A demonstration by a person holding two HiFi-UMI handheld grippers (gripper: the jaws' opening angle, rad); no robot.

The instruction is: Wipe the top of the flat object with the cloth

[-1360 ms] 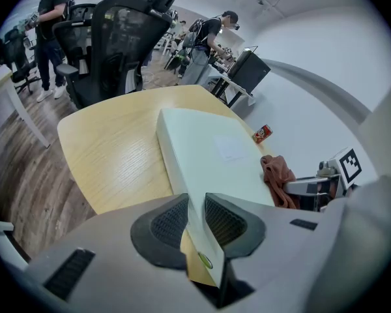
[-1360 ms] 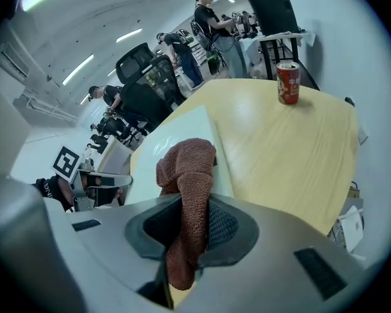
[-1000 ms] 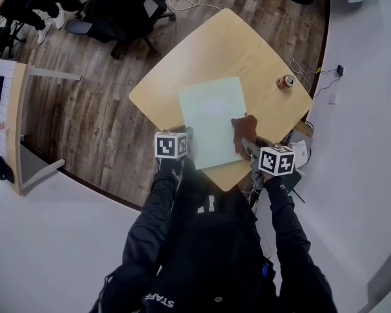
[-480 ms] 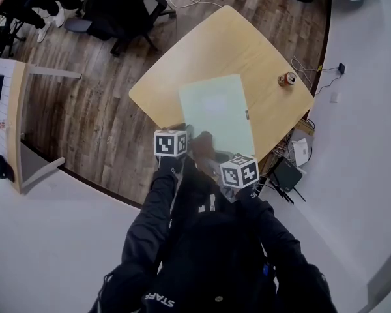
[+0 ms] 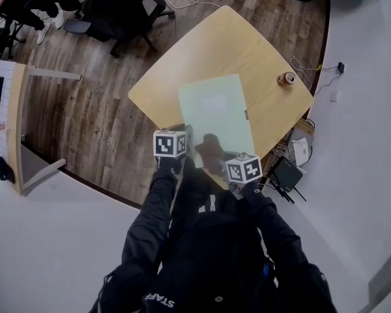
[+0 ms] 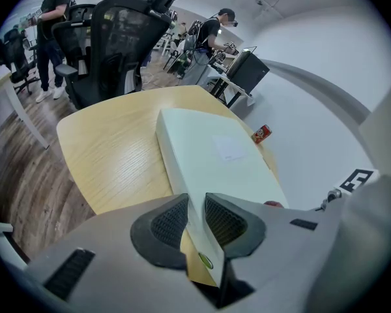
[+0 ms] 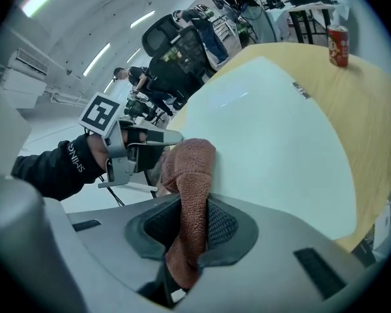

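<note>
A pale green flat object (image 5: 215,109) lies on the wooden table (image 5: 247,44). My left gripper (image 5: 186,137) is shut on its near left edge; in the left gripper view the flat object (image 6: 215,152) runs away from between the pads of the left gripper (image 6: 197,219). My right gripper (image 5: 220,154) is shut on a brown cloth (image 5: 210,145) that rests on the near part of the object's top. In the right gripper view the cloth (image 7: 193,168) stands folded in the right gripper (image 7: 190,230), touching the flat object (image 7: 274,135). The left gripper (image 7: 133,145) shows beside it.
A red drink can (image 5: 286,79) stands at the table's far right, apart from the flat object; the can (image 7: 337,44) is also in the right gripper view. Office chairs (image 5: 117,8) and cables lie beyond the table. The table's near edge is right under my grippers.
The right gripper has dragged the cloth from the object's near right side leftward to its near middle. The left gripper has held its place on the edge.
</note>
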